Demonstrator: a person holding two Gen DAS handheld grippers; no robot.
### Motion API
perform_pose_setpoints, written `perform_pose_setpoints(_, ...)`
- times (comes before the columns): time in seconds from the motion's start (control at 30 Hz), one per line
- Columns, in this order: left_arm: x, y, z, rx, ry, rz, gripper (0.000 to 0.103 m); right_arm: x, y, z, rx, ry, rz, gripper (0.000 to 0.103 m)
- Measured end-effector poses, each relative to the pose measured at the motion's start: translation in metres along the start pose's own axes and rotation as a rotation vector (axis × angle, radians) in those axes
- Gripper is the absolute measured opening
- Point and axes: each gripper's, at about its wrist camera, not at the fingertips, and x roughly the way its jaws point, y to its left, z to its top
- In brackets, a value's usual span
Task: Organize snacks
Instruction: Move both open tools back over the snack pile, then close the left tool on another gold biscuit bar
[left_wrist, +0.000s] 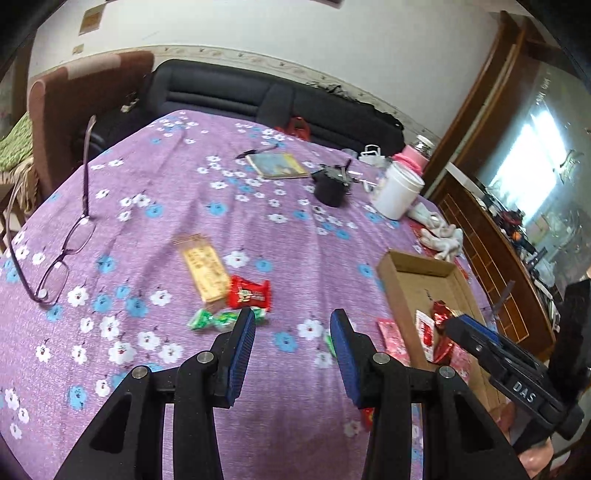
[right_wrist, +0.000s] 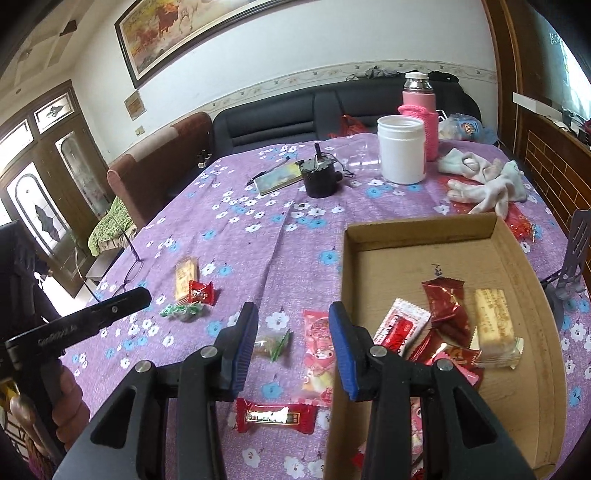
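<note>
your left gripper (left_wrist: 292, 325) and right gripper (right_wrist: 293, 319) both hang released, nothing between the jaws. five snacks sit in the cardboard tray (right_wrist: 417, 230); six lie loose on the purple cloth (right_wrist: 258, 236), including three clustered by the glasses (left_wrist: 55, 258).

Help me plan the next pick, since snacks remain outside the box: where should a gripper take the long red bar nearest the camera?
Grip the long red bar across its narrow middle, coming from above: it lies flat on the tablecloth, crimped ends pointing sideways, just left of the cardboard box.

You have eyeglasses (left_wrist: 55, 254) at the desk's (left_wrist: 207, 369) left, a white jar (right_wrist: 401, 148) beside a pink flask (right_wrist: 419, 110), gloves (right_wrist: 484, 181), a booklet (left_wrist: 277, 165), a pen (left_wrist: 256, 150).
</note>
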Motion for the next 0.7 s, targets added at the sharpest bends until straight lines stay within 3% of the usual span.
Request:
perform_pose_setpoints(0.4,0.011,0.024,0.009,-0.047,0.034,0.059,0.044,0.003,0.016,-0.006,-0.046,0.014,0.02,0.039)
perform_pose_setpoints(0.7,0.032,0.042,0.047,-0.068,0.094,0.143,0.045,0.002,0.003,-0.003,0.013,0.009,0.029,0.039)
